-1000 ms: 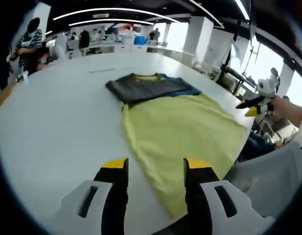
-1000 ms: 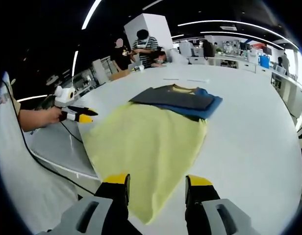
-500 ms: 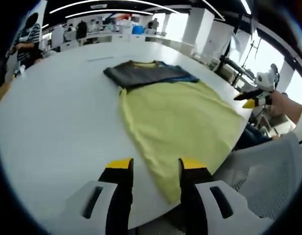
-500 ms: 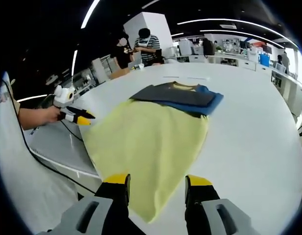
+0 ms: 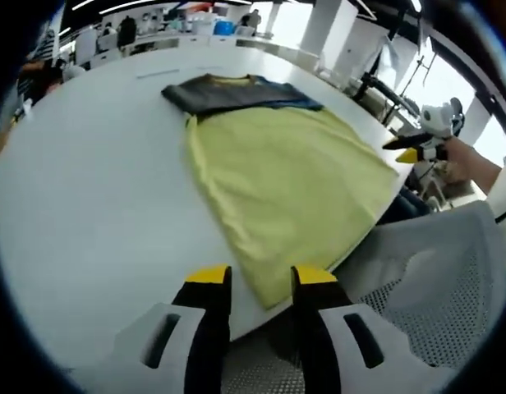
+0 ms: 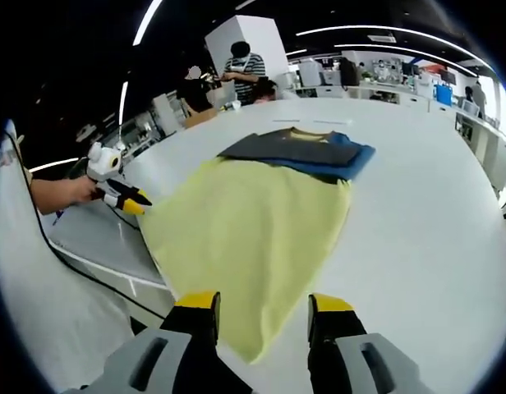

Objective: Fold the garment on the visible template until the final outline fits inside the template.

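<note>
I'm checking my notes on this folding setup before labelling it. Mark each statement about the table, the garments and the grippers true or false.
1. The yellow garment lies spread flat on the white table. True.
2. The folded dark garments sit at the yellow garment's far end. True.
3. The right gripper is clamped on the yellow garment. False: its jaws stand open, holding nothing.
4. The yellow garment is folded in half. False: it lies unfolded.
5. The left gripper is open. True.
</note>
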